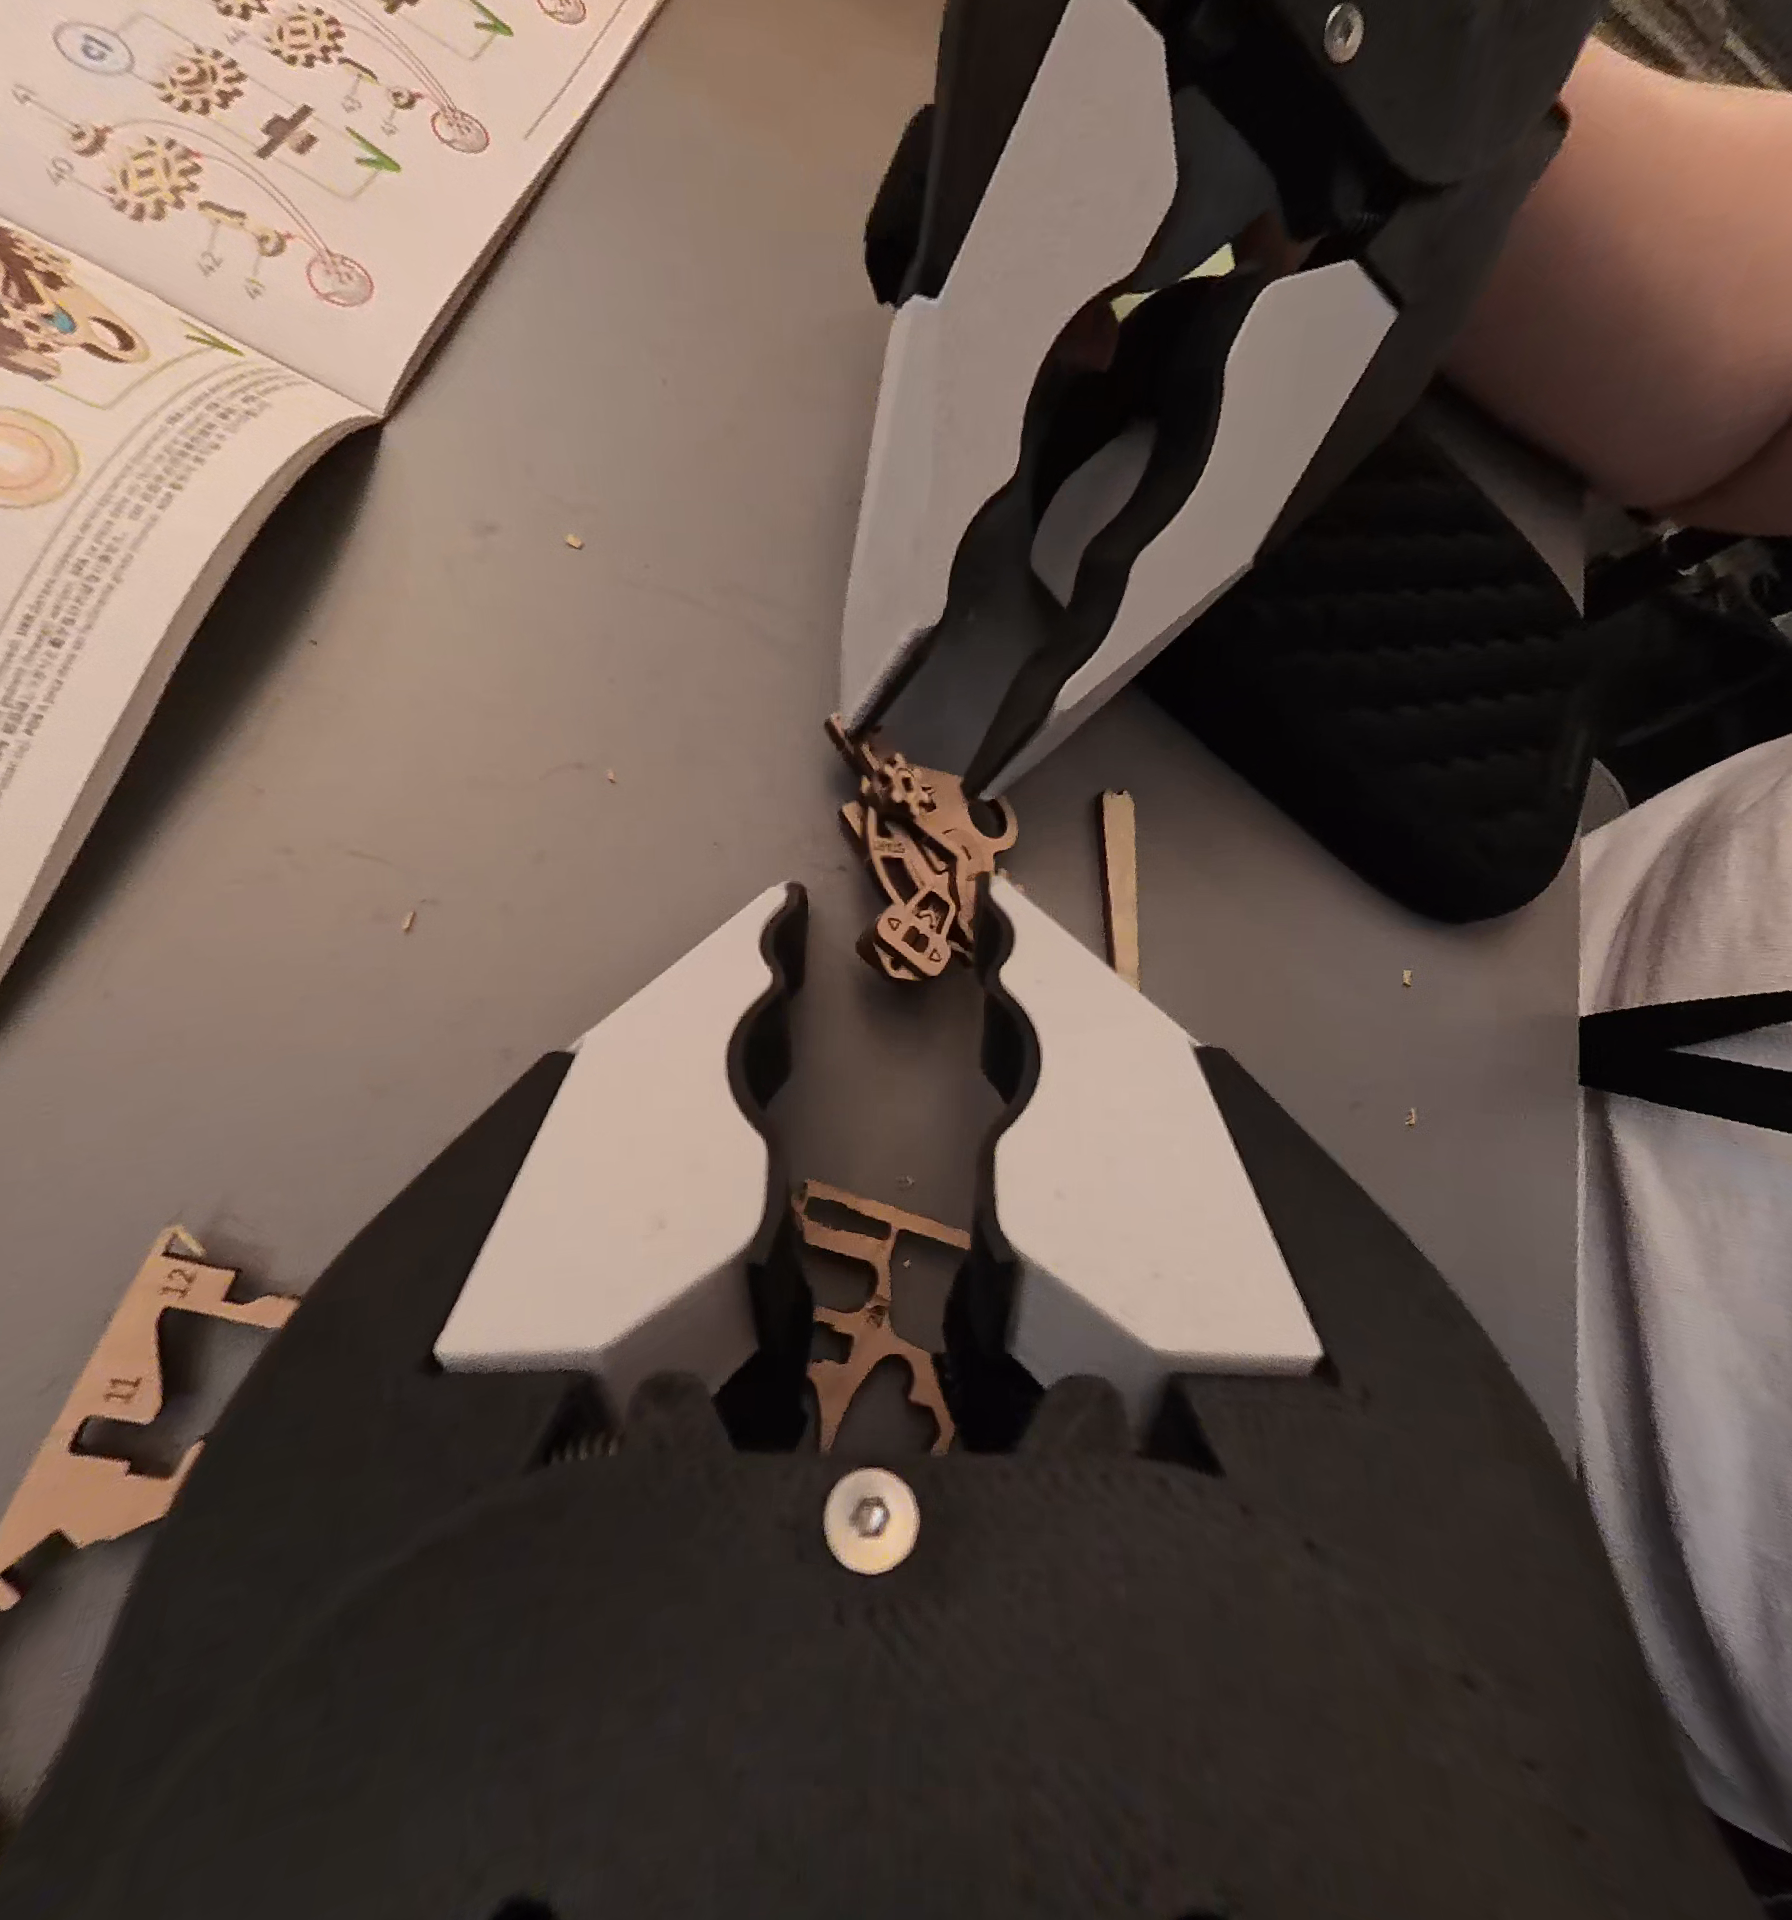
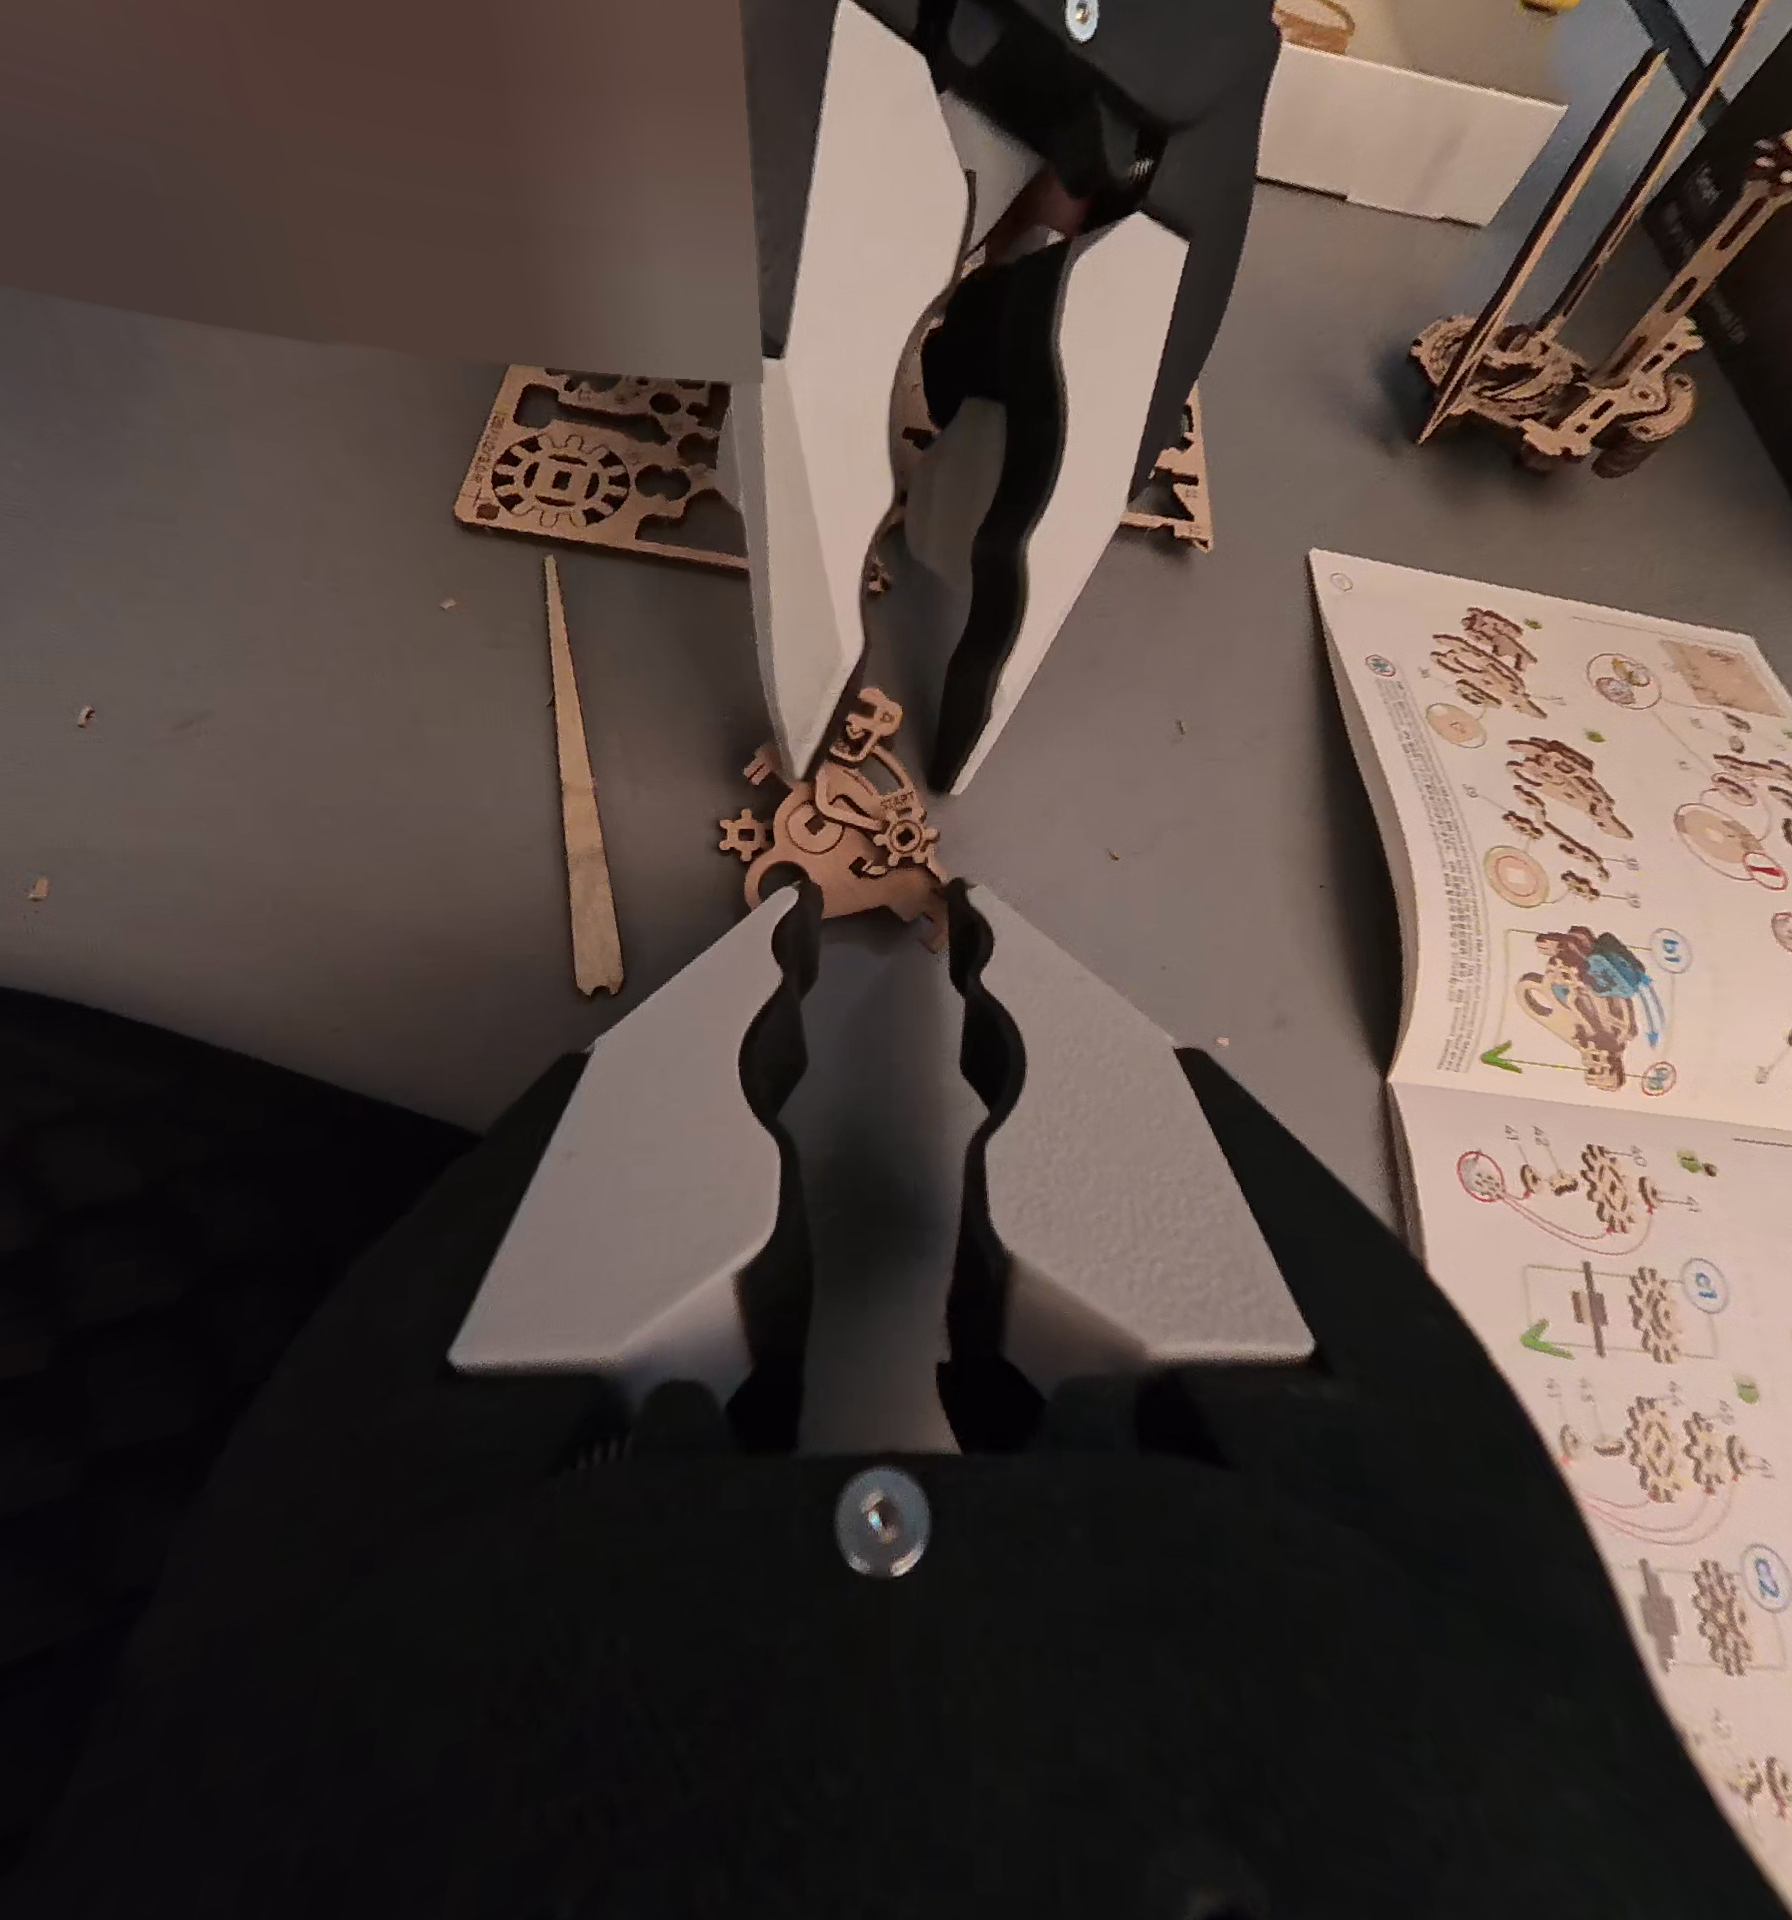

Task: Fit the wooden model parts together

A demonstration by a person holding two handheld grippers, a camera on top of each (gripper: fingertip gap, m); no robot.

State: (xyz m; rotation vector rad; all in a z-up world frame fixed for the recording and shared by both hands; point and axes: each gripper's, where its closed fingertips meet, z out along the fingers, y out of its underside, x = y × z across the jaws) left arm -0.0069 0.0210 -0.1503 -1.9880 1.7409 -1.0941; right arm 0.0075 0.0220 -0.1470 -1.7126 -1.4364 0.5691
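A small wooden model assembly (image 1: 913, 862) with little gears lies flat on the grey table (image 1: 559, 727). In the left wrist view my left gripper (image 1: 892, 904) is open. Its right fingertip (image 1: 996, 904) touches the assembly's near end and its left fingertip stands apart. My right gripper (image 1: 913, 758) comes in from the far side, open, with its tips on the assembly's other end. In the right wrist view the assembly (image 2: 840, 842) lies just beyond my right gripper (image 2: 876, 899). My left gripper (image 2: 871, 769) stands over its far end.
An open instruction booklet (image 1: 144, 312) (image 2: 1598, 1039) lies beside the work. A wooden stick (image 1: 1120, 894) (image 2: 580, 790) lies near the assembly. Punched-out wooden sheets (image 1: 92, 1403) (image 2: 580, 468), a partly built model (image 2: 1567, 384), a black pad (image 1: 1391, 675) and a person's arm (image 1: 1650, 312) are around.
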